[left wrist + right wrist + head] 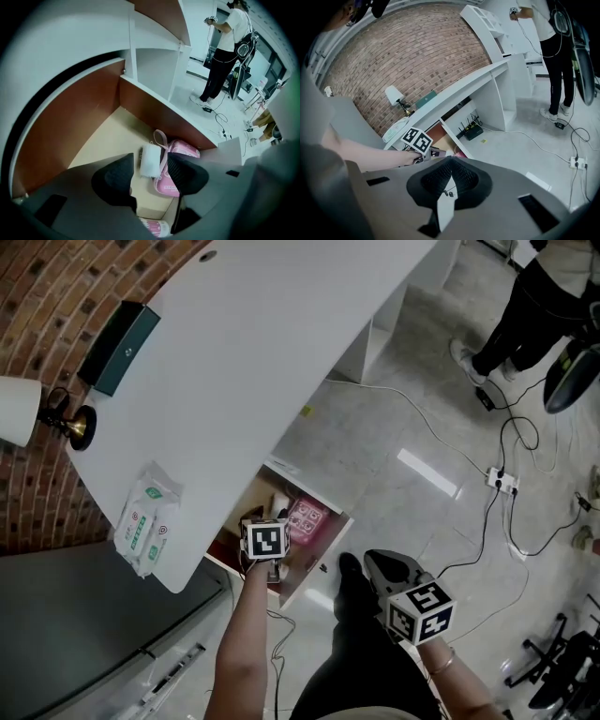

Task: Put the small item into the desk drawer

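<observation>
Left tongs [150, 165] are hanging wide and empty above the open drawer [105, 136], where the small white item [151, 158] is lying just beside a pink pouch [182, 153]. Right tongs [449, 180] are sitting closed, empty. Placement seems done; next probably calls for closing the drawer.

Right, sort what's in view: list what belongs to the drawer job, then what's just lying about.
Job: small white item, lying in the open drawer; left gripper, open over it.
Lying about: pink pouch in the drawer; wipes pack, green box and lamp on the desk; power strip.
</observation>
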### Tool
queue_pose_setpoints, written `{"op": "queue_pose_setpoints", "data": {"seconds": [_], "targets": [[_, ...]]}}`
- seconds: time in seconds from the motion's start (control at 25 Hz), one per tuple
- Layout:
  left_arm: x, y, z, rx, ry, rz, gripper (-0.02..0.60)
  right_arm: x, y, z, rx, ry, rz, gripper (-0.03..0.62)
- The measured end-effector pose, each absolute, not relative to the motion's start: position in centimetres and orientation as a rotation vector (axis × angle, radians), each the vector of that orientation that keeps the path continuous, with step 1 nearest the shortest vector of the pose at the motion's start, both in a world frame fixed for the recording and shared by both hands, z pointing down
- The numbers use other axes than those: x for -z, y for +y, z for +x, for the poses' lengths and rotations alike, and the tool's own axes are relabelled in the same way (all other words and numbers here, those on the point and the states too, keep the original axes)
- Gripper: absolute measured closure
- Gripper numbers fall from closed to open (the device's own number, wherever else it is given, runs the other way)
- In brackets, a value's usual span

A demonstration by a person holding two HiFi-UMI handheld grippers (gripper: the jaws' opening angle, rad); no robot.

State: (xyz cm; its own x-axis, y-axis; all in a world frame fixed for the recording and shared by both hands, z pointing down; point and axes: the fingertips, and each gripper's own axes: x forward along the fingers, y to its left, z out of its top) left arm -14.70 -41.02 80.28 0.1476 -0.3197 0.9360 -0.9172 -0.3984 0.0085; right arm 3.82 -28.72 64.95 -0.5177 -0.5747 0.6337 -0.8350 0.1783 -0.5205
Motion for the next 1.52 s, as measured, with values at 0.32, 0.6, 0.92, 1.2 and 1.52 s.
{"op": "queue_pose_setpoints", "data": {"seconds": [0.32, 0.6, 0.92, 1.2, 1.52], "targets": [[-75.3, -38.4, -15.6, -1.178, -1.255, 1.859, 0.359, -61.7, -27.6, 3.2, -1.195, -2.215, 1.354, 0.585], [-70.5, -34.9, -16.8, -1.108, -1.314, 1.893, 0.376, -59.2, -25.7, 2.3, -1.139, -2.252, 1.354, 0.585], [-64.2, -30.6, -18.8, -0.977, -1.415, 1.949, 0.411, -56.1, -23.3, 0.9, -1.084, -2.291, 1.368, 0.585], [-58.6, -26.3, -20.6, -0.855, -1.505, 1.988, 0.448, -53.2, -20.7, -0.3, -1.023, -2.33, 1.375, 0.585], [-52.6, -20.8, -22.7, -0.693, -1.604, 1.998, 0.48, -50.1, -17.3, -1.4, -0.999, -2.38, 1.367, 0.585]]}}
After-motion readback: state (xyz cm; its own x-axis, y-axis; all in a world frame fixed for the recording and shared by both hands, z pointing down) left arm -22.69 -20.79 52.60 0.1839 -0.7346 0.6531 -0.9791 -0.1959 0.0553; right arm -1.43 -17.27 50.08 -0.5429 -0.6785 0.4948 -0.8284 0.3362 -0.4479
